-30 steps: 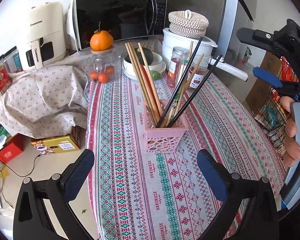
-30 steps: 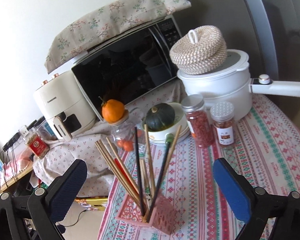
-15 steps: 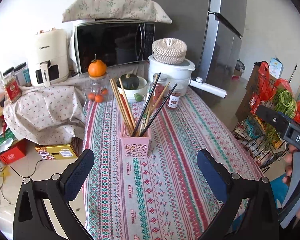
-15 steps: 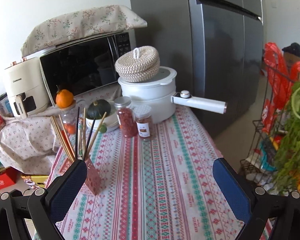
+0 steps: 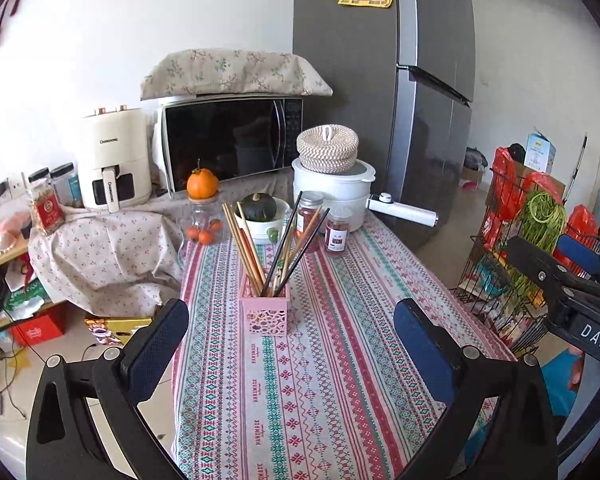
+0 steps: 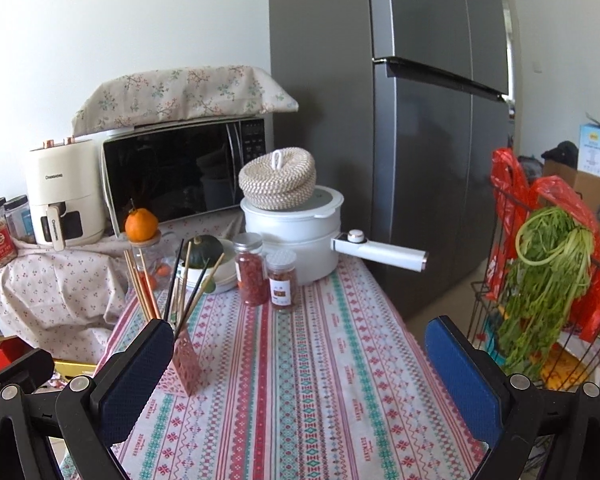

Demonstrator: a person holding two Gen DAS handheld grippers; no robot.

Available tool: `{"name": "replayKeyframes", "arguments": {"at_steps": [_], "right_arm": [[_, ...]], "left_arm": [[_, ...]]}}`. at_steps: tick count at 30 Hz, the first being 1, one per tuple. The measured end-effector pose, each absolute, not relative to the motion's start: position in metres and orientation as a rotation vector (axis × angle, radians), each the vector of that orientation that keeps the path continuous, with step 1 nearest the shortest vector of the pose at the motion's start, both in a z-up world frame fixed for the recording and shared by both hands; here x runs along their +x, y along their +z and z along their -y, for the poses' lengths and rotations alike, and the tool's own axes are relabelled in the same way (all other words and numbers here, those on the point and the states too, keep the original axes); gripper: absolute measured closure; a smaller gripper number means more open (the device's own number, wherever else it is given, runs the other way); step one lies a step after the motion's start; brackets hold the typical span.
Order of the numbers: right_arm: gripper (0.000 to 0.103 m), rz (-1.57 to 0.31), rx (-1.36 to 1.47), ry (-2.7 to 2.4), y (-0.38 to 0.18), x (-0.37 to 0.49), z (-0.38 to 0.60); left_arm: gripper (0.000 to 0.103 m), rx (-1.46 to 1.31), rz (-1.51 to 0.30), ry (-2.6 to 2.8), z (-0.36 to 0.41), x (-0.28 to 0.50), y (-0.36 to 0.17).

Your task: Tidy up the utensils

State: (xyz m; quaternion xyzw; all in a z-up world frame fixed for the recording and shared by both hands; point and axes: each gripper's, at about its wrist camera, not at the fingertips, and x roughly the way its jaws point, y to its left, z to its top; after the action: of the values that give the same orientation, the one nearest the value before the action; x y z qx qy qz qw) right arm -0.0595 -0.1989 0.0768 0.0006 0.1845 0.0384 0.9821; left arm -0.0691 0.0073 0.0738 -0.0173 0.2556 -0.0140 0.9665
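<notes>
Several wooden chopsticks (image 5: 249, 246) in perforated pink square holder (image 5: 264, 314), both tongs (image 5: 292, 344) (image 6: 300, 368) spread, empty.

A microwave (image 5: 232, 142) stands beside a grey fridge (image 5: 384, 100).

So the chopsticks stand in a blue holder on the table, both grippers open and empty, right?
Not quite: the holder is pink, as the left wrist view shows. The chopsticks do stand in it on the table, and both grippers are open and empty.
</notes>
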Motion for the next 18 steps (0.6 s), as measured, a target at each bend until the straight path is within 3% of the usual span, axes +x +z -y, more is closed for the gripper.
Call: {"name": "replayKeyframes", "arguments": {"at_steps": [18], "right_arm": [[0.000,-0.416,0.012,0.094,0.063,-0.051,0.198]], "left_arm": [[0.000,-0.028,-0.537,-0.020,-0.006,-0.065,0.065]]}}
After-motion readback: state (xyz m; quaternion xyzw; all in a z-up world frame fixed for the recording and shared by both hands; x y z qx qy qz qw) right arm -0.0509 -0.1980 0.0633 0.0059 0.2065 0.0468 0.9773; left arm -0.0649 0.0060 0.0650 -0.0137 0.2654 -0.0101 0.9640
